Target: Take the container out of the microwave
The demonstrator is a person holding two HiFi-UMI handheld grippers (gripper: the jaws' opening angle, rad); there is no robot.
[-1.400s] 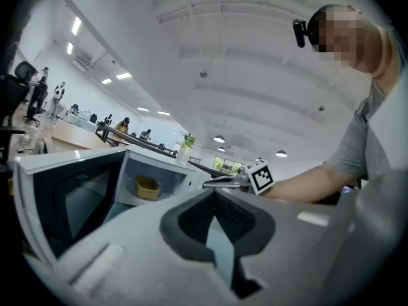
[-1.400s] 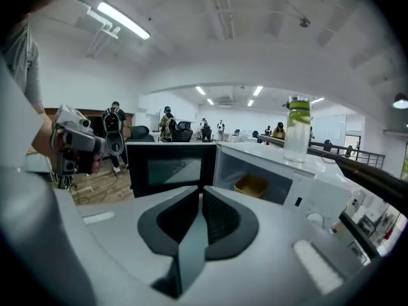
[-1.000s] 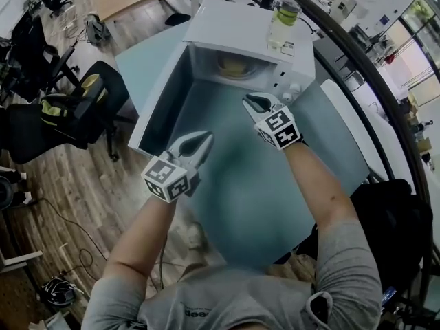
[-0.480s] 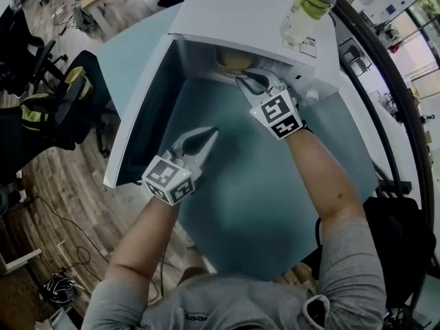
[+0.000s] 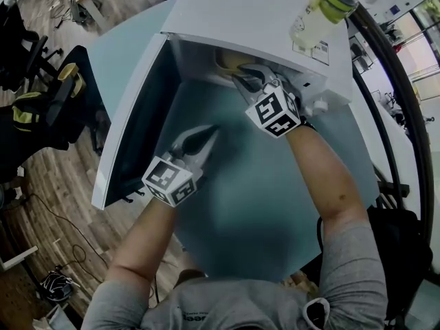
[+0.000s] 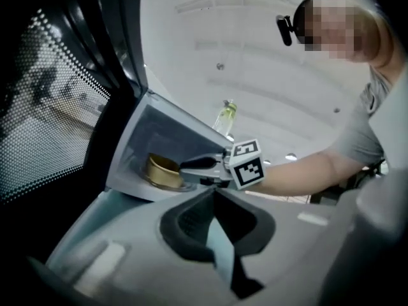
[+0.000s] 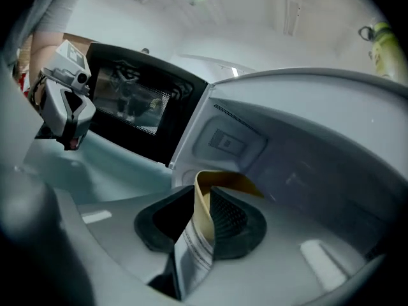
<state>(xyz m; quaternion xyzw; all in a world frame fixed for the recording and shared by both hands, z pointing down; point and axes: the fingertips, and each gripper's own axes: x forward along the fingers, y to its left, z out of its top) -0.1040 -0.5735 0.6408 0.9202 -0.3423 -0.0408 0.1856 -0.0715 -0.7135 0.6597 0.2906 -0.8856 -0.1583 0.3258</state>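
Observation:
A round yellow container (image 5: 230, 62) sits inside the white microwave (image 5: 254, 12), whose door (image 5: 137, 122) hangs open to the left. My right gripper (image 5: 249, 80) reaches into the oven's mouth, its tips at the container's (image 6: 160, 169) right rim. Its jaws have just been opening. In the right gripper view the yellow wall (image 7: 226, 180) shows in the narrow gap of the right gripper (image 7: 203, 199); I cannot tell whether the pads touch it. My left gripper (image 5: 203, 137) hovers over the teal table (image 5: 254, 198) beside the door, slightly open and empty (image 6: 217, 212).
A clear bottle with a green cap (image 5: 320, 12) stands on top of the microwave. The door's dark window (image 7: 137, 116) faces the cavity on the left. Black office chairs (image 5: 41, 108) stand on the wooden floor left of the table.
My right gripper has moved from in front of the microwave into its mouth, up to the container. The left gripper has shifted forward beside the door. The microwave looms larger in view.

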